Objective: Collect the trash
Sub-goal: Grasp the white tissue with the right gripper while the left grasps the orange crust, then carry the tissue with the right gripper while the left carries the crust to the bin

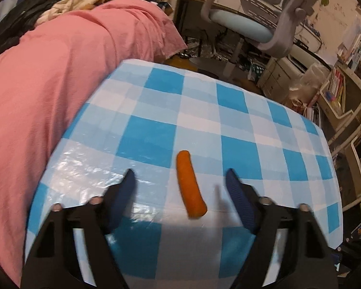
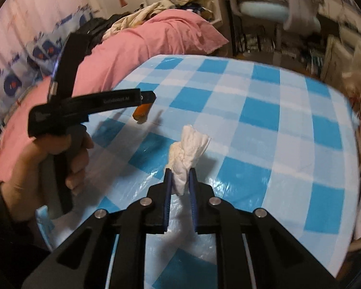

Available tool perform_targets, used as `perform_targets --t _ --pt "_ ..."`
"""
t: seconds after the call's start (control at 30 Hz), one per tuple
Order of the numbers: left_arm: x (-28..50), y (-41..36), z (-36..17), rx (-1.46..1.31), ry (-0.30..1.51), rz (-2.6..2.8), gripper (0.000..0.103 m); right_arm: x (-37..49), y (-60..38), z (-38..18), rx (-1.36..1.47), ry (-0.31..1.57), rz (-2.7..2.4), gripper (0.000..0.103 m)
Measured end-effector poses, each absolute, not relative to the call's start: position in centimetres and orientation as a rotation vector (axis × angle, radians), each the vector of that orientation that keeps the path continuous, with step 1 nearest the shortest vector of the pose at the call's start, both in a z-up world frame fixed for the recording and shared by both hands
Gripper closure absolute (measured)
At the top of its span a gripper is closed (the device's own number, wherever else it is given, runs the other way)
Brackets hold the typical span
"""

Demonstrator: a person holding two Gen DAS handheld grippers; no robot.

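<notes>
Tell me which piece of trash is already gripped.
The crumpled white tissue, pinched in the right gripper. The orange stick lies loose on the checked tablecloth, between the open left gripper's fingers, untouched.

Black grippers, blue ribbed fingers (image 2: pixel 168 192), silver screws, dark sleeve (image 2: pixel 2 228).

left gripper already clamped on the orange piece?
No. The left gripper is open, its fingers standing clear on either side of the orange piece lying on the checked tablecloth.
</notes>
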State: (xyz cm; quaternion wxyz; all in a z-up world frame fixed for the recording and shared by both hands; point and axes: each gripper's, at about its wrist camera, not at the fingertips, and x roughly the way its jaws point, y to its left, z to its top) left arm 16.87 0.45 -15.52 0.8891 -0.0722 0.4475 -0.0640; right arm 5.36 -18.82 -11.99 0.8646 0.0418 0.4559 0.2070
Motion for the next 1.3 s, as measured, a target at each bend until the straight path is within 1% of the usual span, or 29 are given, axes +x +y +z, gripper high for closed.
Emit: perform_targets --t 0.03,0.1,0.13,0.17,0.27,0.37,0.53,0.7,1.03,1.3 --pt "17.0 0.3 -15.7 -0.144 0.938 -0.138 0.05 5.4 -18.9 -12.1 0.098 0.96 0.435 0.088" --pt "17.2 -0.3 -16.1 -0.114 0.942 -0.156 0.069 5.5 -18.9 -12.3 0.117 0.969 0.446 0.088" --pt "17.1 -0.6 -16.2 -0.084 0.933 -0.155 0.076 5.4 -18.9 -12.2 0.125 0.97 0.452 0.088" --pt "17.1 -0.7 -16.3 -0.075 0.936 -0.161 0.087 5.4 -18.8 -12.1 0.127 0.968 0.457 0.088" --pt "16.3 -0.3 -15.8 -0.096 0.93 -0.192 0.088 4.9 -18.5 -11.5 0.132 0.954 0.474 0.088" --pt "14.1 0.1 -14.0 -0.086 0.9 -0.22 0.089 3.7 -18.5 -11.0 0.148 0.935 0.495 0.088" --pt "7.7 1.0 -10.3 -0.092 0.844 -0.249 0.089 0.2 -18.1 -9.9 0.169 0.887 0.537 0.088" --pt "1.2 1.9 -8.4 -0.13 0.823 -0.259 0.088 -4.4 -18.3 -9.2 0.194 0.833 0.57 0.088" --pt "-10.1 2.1 -9.3 -0.125 0.867 -0.266 0.088 -11.0 -18.2 -9.5 0.177 0.829 0.605 0.088" --pt "-15.9 2.1 -10.9 -0.105 0.946 -0.249 0.088 -15.2 -16.5 -11.4 0.133 0.904 0.669 0.088"
